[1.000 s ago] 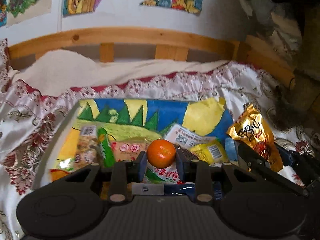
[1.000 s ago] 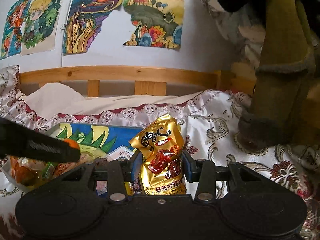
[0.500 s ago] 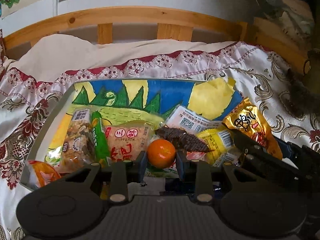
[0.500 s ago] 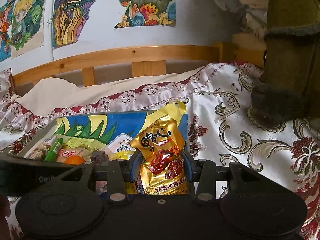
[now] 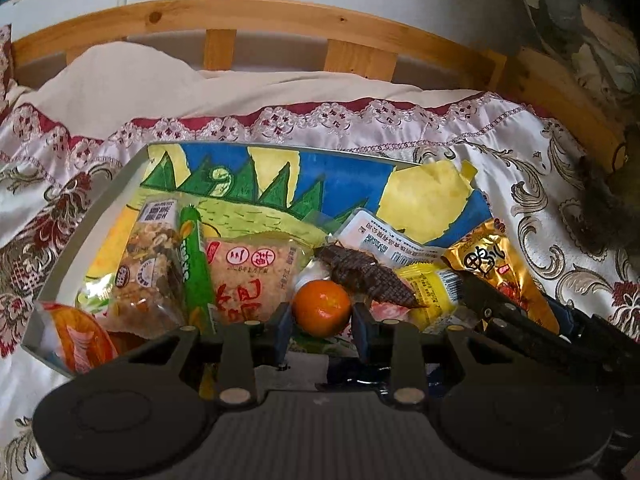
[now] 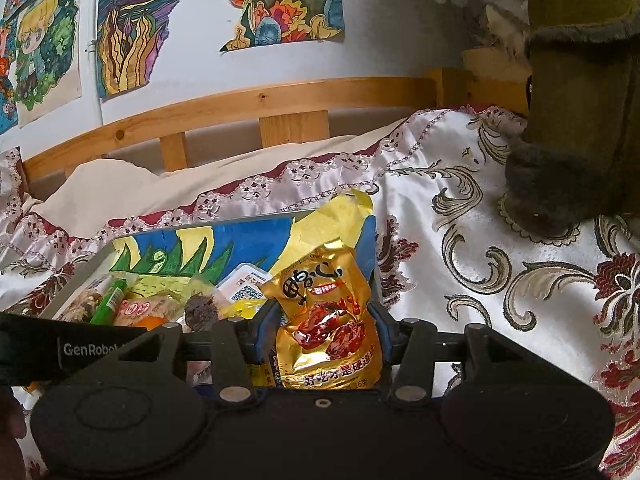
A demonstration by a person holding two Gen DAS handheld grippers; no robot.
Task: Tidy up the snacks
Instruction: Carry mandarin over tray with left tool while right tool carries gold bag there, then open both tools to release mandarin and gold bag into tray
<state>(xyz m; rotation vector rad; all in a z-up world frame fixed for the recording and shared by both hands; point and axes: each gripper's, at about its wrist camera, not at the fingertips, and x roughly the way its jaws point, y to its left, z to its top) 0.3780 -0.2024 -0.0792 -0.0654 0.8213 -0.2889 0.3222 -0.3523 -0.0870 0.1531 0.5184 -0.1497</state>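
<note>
My left gripper (image 5: 321, 330) is shut on a small orange (image 5: 321, 307) and holds it low over the near part of a tray (image 5: 86, 220) lined with a painted landscape. The tray holds several snack packs: a nut bar (image 5: 150, 268), a green stick (image 5: 194, 264), a pale rice snack (image 5: 252, 280), a dark dried piece (image 5: 368, 276), a yellow pack (image 5: 430, 288). My right gripper (image 6: 322, 330) is shut on a gold snack bag (image 6: 324, 320), also in the left wrist view (image 5: 492, 268), at the tray's right edge (image 6: 240, 222).
The tray sits on a satin bedspread (image 6: 500, 280) with red and gold floral print. A wooden bed rail (image 5: 280, 24) runs behind, below wall drawings (image 6: 132, 28). An olive fur-trimmed garment (image 6: 572, 120) hangs at the right. An orange packet (image 5: 80, 338) lies in the tray's near left corner.
My left gripper has lowered toward the tray with the orange, so more snacks show. My right gripper has moved left and down with the gold bag toward the tray's right edge.
</note>
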